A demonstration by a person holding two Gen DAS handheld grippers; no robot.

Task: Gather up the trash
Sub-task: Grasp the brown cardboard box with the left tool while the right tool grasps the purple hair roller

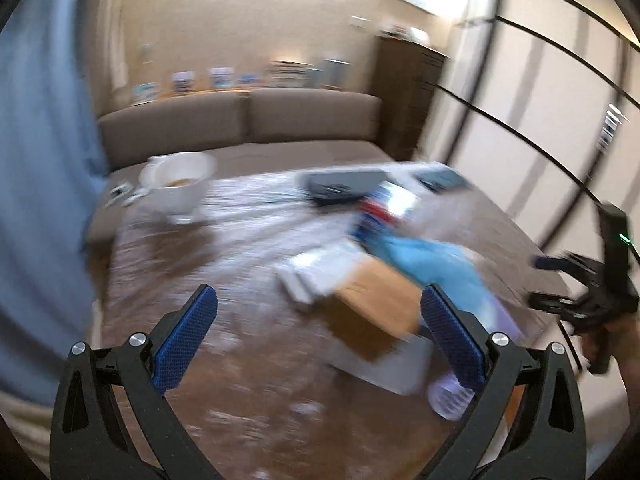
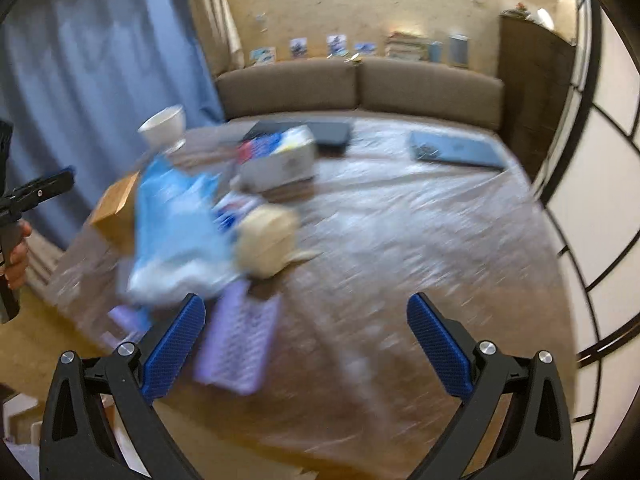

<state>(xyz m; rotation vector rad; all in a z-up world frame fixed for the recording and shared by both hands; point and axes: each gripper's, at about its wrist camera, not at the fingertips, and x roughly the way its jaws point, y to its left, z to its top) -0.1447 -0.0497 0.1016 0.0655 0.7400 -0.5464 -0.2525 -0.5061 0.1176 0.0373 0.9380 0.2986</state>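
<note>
1. Two grippers, both spread wide and empty: left gripper [image 1: 318, 334] and right gripper [image 2: 306, 340] hover above the plastic-covered table [image 2: 400, 220].
2. Frames are motion-blurred; I'd slow down before committing.
3. Trash pile sits mid-table: brown cardboard box [image 1: 374, 312], crumpled blue bag [image 2: 176, 232], beige wad [image 2: 266, 240].
4. Left to right: left takes the box, right the wad.
5. White bowl [image 1: 180, 184] probably stays.
</note>
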